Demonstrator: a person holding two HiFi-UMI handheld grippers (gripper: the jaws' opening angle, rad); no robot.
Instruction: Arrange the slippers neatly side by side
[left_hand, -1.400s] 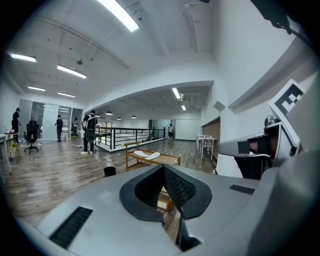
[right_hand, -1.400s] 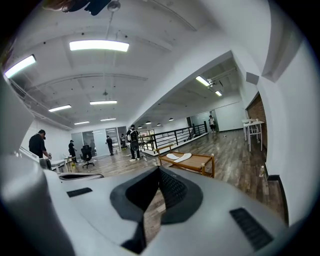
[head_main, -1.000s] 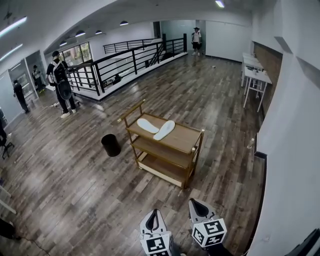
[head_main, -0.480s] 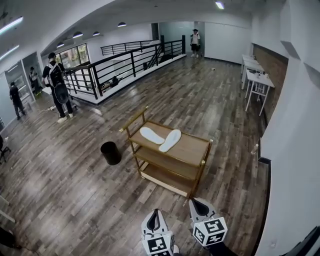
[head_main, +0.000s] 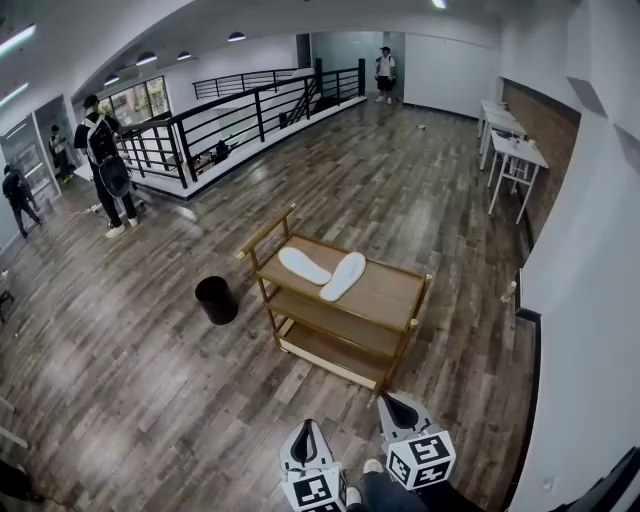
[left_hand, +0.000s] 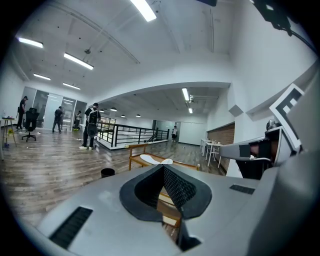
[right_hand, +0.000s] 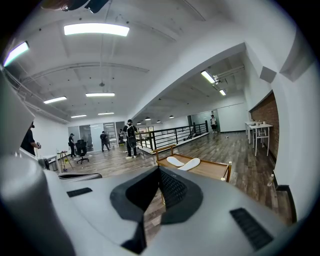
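Two white slippers lie sole-up on the top shelf of a wooden cart (head_main: 400, 300), toes together in a V: one (head_main: 304, 265) to the left, the other (head_main: 343, 276) to the right. They also show in the left gripper view (left_hand: 150, 159) and the right gripper view (right_hand: 192, 163). My left gripper (head_main: 305, 428) and right gripper (head_main: 395, 402) hang side by side at the bottom of the head view, well short of the cart. Both point toward the cart. The left gripper's (left_hand: 163, 167) and the right gripper's (right_hand: 159, 168) jaws are shut with nothing between them.
A black bin (head_main: 216, 299) stands on the wood floor left of the cart. White tables (head_main: 515, 150) line the right wall. A black railing (head_main: 230, 115) runs at the back left, with a person (head_main: 100, 160) near it and others farther off.
The cart with the slippers has come nearer and lower in the head view as both grippers moved forward toward it. The jaws stayed shut.
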